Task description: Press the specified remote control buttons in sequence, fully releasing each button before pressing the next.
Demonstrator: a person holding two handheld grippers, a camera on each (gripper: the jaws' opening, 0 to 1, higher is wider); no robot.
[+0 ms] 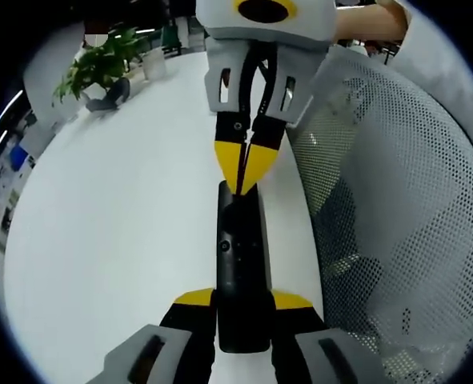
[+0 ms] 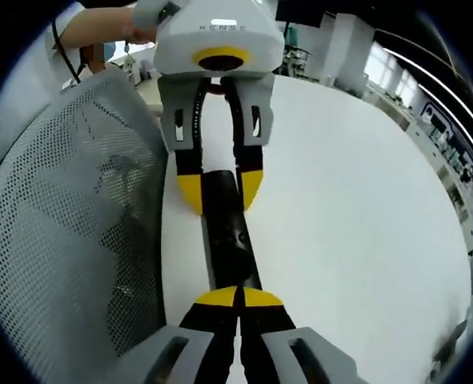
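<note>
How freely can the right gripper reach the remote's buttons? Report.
Likely yes: the right gripper, jaws shut, sits at one end of the remote, whose face lies bare up to the left gripper clamping the other end.

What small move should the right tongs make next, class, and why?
Probably lift the right tongs slightly. They are shut, with their tips meeting the far end of the remote, which the left tongs clamp at its near end; each button needs full release before the next.

Left tool (image 1: 242,308) clamps the remote (image 1: 242,264) (black) on table (image 1: 124,224).
</note>
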